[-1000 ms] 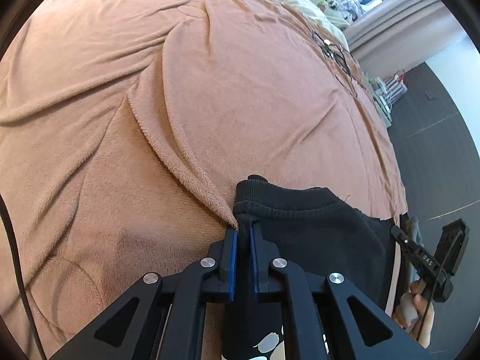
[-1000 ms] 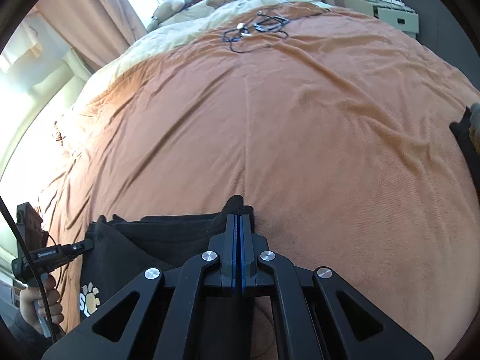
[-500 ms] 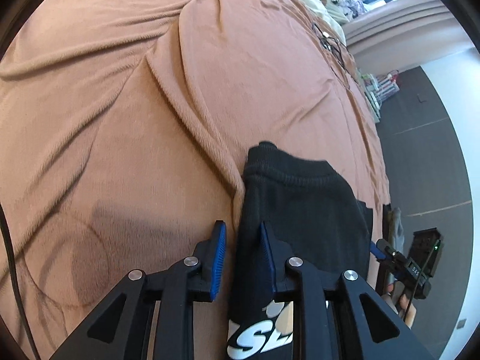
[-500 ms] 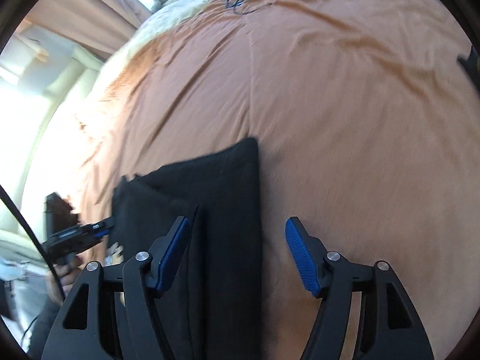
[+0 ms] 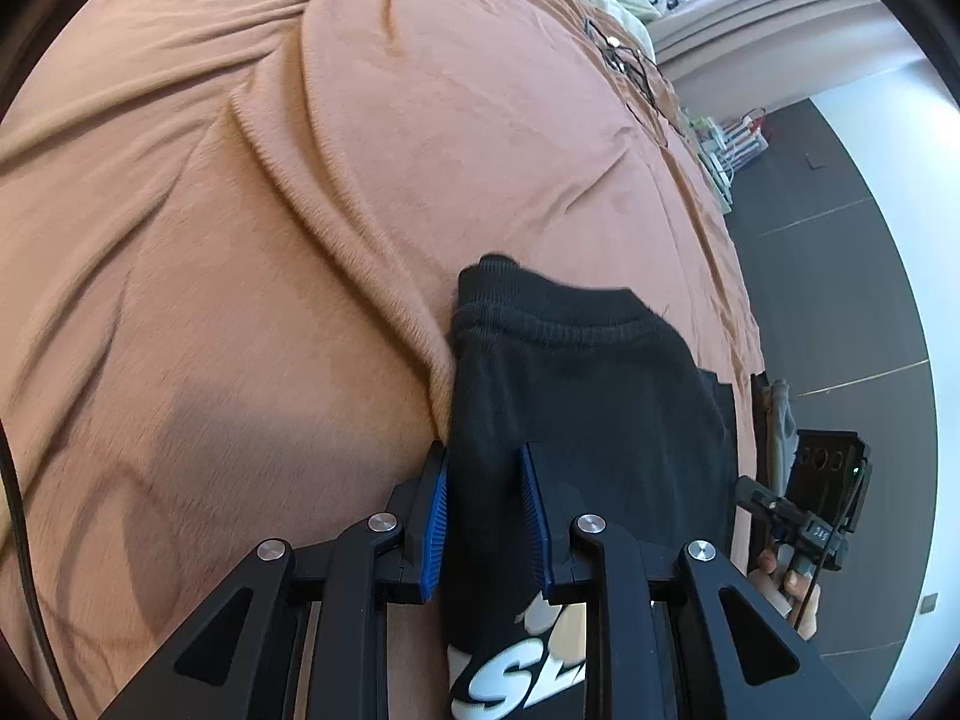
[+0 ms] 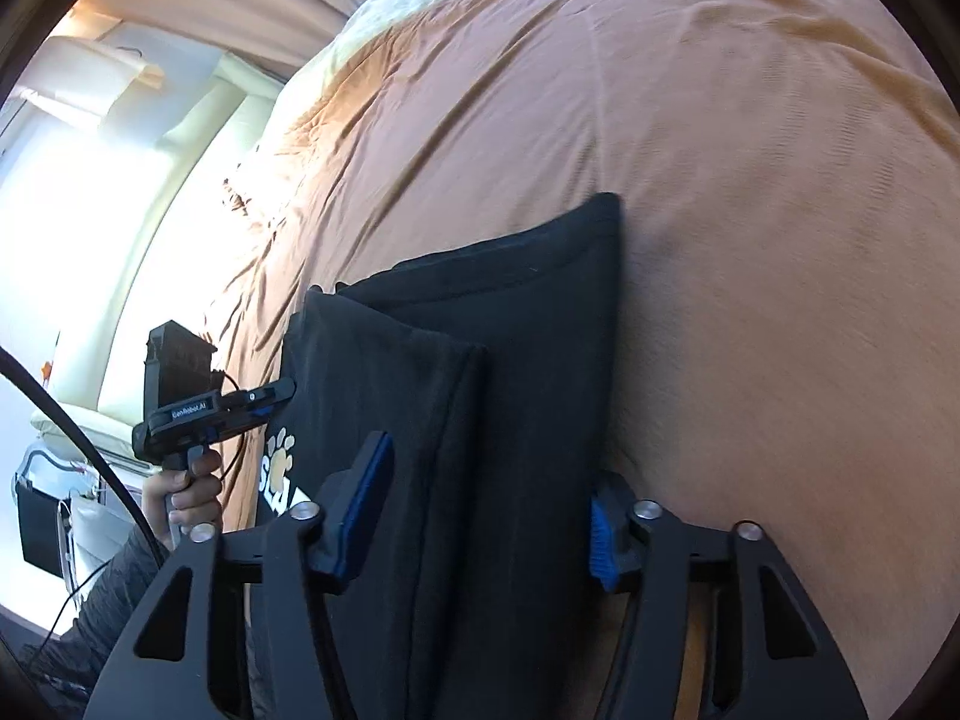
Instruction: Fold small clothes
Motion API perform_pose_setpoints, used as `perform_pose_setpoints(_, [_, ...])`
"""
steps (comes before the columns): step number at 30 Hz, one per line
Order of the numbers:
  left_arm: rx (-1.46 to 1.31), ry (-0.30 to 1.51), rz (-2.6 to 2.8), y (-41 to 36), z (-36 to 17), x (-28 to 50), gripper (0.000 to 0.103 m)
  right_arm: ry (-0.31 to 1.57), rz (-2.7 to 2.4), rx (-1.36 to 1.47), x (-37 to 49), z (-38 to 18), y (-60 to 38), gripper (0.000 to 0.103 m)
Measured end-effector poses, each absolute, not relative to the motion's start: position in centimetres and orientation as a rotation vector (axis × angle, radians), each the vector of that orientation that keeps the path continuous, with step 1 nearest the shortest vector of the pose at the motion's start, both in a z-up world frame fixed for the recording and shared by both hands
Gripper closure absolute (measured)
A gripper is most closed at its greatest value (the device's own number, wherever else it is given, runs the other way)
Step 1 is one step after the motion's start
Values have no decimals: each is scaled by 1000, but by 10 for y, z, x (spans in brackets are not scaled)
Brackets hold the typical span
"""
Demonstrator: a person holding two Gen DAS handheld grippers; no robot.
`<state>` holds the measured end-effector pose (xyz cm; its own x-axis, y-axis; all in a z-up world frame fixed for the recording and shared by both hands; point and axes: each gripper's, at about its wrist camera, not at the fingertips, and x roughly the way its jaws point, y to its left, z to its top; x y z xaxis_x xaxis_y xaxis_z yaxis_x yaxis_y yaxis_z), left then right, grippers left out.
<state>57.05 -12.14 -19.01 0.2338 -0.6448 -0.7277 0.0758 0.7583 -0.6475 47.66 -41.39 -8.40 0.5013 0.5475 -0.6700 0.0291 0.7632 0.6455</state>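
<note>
Our left gripper [image 5: 485,513] stands slightly parted with the folded edge of the black garment [image 5: 576,396] between its blue pads [image 5: 435,510], which straddle the cloth without clearly pinching it. Our right gripper [image 6: 480,516] is wider apart and its jaws are closing, the garment's other folded edge lying between them unpressed. The garment runs straight ahead of both grippers, its long axis along their fingers, lying flat on the orange bed cover [image 6: 750,210]; we judge neither hand nearer, since each sits at its own side of the fold, so any next fold goes forward along that axis.
</note>
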Motion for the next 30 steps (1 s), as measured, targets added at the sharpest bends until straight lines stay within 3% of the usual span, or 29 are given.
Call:
perform_pose_setpoints(8, [-522, 1238, -510, -133, -190, 586, 82, 1020, 306, 546, 495, -80, -395, 87])
perform_pose_setpoints(12, [-468, 1204, -486, -135, -183, 578, 94, 992, 264, 470, 487, -63, -373, 90])
perform_pose_setpoints(30, [-450, 1042, -520, -107, -96, 516, 98, 816, 191, 308, 371, 28, -311, 92])
